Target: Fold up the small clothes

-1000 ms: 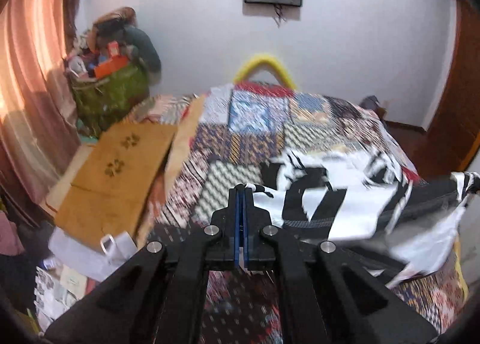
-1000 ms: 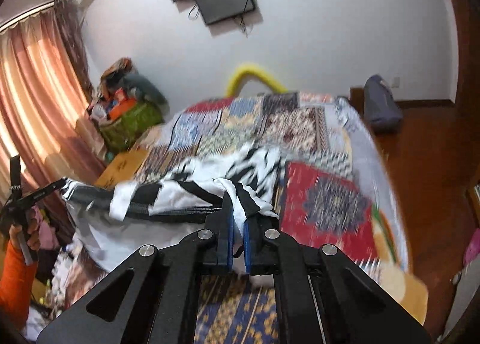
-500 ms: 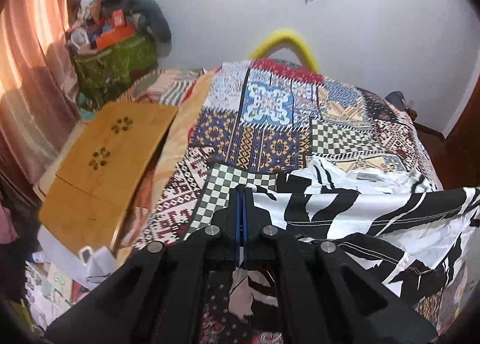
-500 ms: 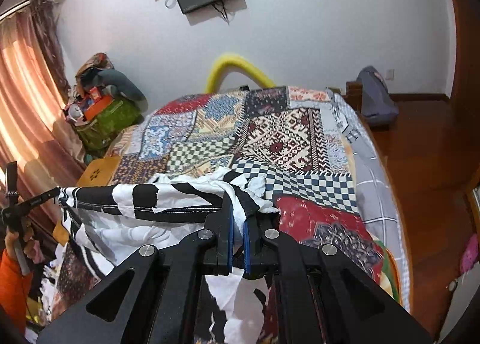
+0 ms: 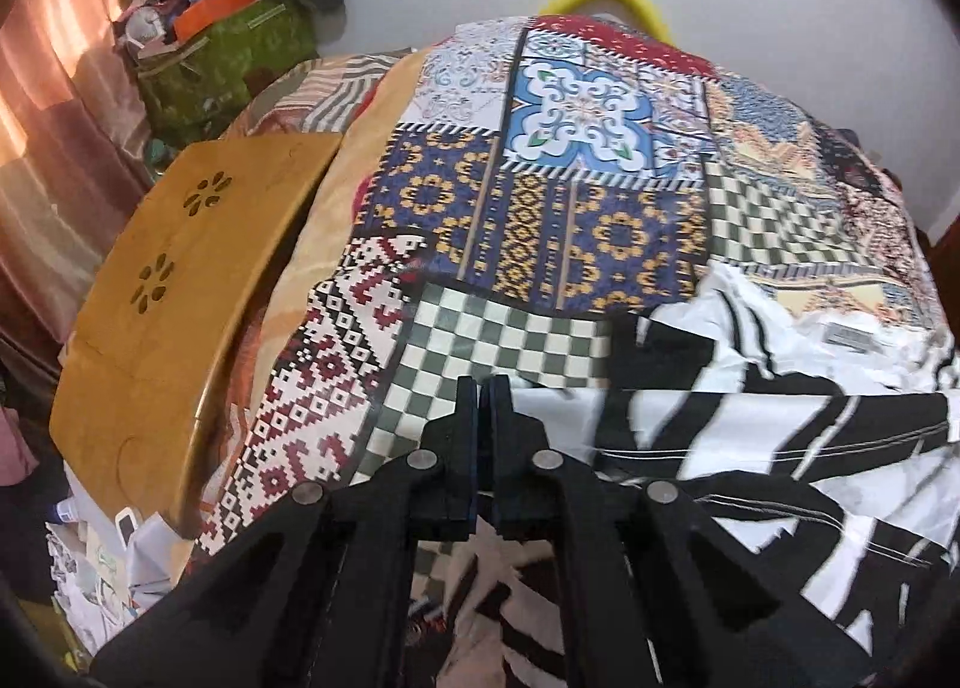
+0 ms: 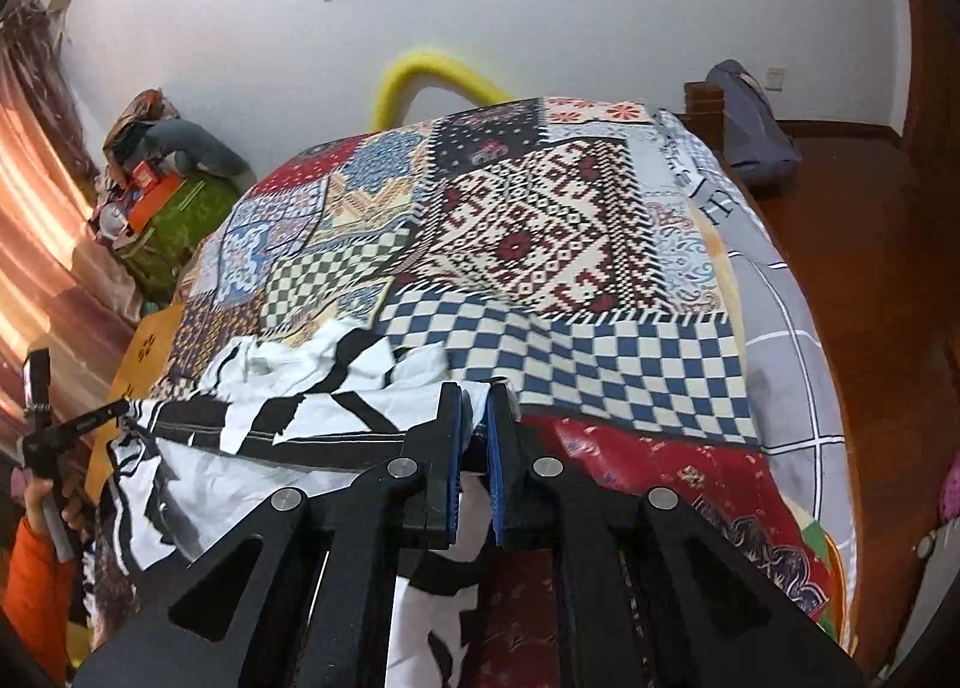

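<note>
A black-and-white patterned garment (image 5: 750,424) is stretched between my two grippers above the near part of a bed with a patchwork quilt (image 5: 570,220). My left gripper (image 5: 483,388) is shut on the garment's left end. My right gripper (image 6: 474,394) is shut on its right end; the garment (image 6: 288,418) runs leftward from it to the left gripper (image 6: 114,412) at the far left of the right wrist view. The far part of the garment lies bunched on the quilt (image 6: 540,244). Cloth hangs down under both grippers.
A wooden board (image 5: 180,292) leans along the bed's left side. A green bag piled with clutter (image 5: 228,52) stands by the curtain. A yellow curved tube (image 6: 420,82) rises behind the bed. A grey bag (image 6: 750,130) sits on the wooden floor at right.
Both grippers have moved forward and lower over the bed with the garment held stretched between them. More of the garment now rests on the quilt.
</note>
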The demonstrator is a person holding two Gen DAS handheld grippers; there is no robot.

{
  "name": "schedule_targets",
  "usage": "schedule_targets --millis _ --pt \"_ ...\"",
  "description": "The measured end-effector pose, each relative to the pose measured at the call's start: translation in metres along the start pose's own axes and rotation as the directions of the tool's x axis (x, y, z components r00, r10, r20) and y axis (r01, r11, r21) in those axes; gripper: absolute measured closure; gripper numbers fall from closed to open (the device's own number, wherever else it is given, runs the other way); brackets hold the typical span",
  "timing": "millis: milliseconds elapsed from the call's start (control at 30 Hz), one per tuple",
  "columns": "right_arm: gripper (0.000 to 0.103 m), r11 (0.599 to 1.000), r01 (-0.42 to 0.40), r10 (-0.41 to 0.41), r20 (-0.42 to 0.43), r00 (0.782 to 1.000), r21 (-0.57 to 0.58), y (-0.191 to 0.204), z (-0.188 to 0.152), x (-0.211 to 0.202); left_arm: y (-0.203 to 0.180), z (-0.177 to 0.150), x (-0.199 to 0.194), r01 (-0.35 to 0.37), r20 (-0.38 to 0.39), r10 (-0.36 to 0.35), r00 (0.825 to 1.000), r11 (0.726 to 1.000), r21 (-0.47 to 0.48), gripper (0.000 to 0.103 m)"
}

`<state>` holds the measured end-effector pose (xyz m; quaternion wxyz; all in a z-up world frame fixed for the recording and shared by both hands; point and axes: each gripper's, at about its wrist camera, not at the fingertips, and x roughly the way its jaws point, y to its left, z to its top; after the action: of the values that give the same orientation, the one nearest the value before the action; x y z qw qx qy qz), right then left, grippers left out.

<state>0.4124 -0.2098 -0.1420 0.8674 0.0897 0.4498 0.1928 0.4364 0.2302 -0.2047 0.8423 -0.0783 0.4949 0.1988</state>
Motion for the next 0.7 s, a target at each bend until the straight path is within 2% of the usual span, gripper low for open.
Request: schedule_targets --millis 33,100,167,200,267,367,500,633,700 --pt "0.095 1.0 0.021 -0.021 0.013 1.0 -0.01 0.0 -0.001 -0.002 0.001 0.001 -0.001 -0.01 0.01 0.01 1.0 1.0 0.0 0.093" --pt "0.095 0.996 0.085 -0.083 0.055 0.995 -0.038 0.004 0.0 -0.009 0.006 0.003 -0.009 -0.035 0.04 0.036 0.999 0.999 -0.009 0.08" --pt "0.084 0.992 0.118 -0.114 0.082 0.99 -0.045 0.004 0.0 -0.02 0.014 0.003 -0.018 -0.04 0.067 0.042 0.997 0.999 -0.026 0.05" --pt "0.08 0.993 0.112 -0.108 0.081 0.991 -0.041 0.003 -0.002 -0.026 0.02 0.001 -0.026 -0.029 0.082 0.032 0.996 0.999 -0.033 0.047" --pt "0.065 0.997 0.07 -0.067 0.074 0.995 -0.041 0.001 -0.008 -0.039 0.027 -0.007 -0.037 -0.013 0.088 0.014 0.996 1.0 -0.017 0.046" --pt "0.052 0.998 0.033 -0.03 0.04 0.999 -0.062 0.004 -0.028 -0.052 0.034 -0.025 -0.044 -0.01 0.061 0.009 0.998 1.0 0.022 0.039" --pt "0.049 0.998 -0.023 0.019 -0.059 0.998 -0.063 0.011 -0.064 -0.054 0.037 -0.061 -0.048 0.063 -0.017 -0.062 0.998 0.997 0.047 0.034" --pt "0.049 0.996 -0.066 0.057 -0.153 0.987 -0.057 0.023 -0.102 -0.045 0.03 -0.097 -0.046 0.154 -0.085 -0.149 0.985 0.986 0.059 0.033" --pt "0.048 0.996 -0.067 0.057 -0.156 0.986 -0.058 0.029 -0.112 -0.041 0.022 -0.111 -0.043 0.171 -0.116 -0.16 0.98 0.981 0.088 0.033"
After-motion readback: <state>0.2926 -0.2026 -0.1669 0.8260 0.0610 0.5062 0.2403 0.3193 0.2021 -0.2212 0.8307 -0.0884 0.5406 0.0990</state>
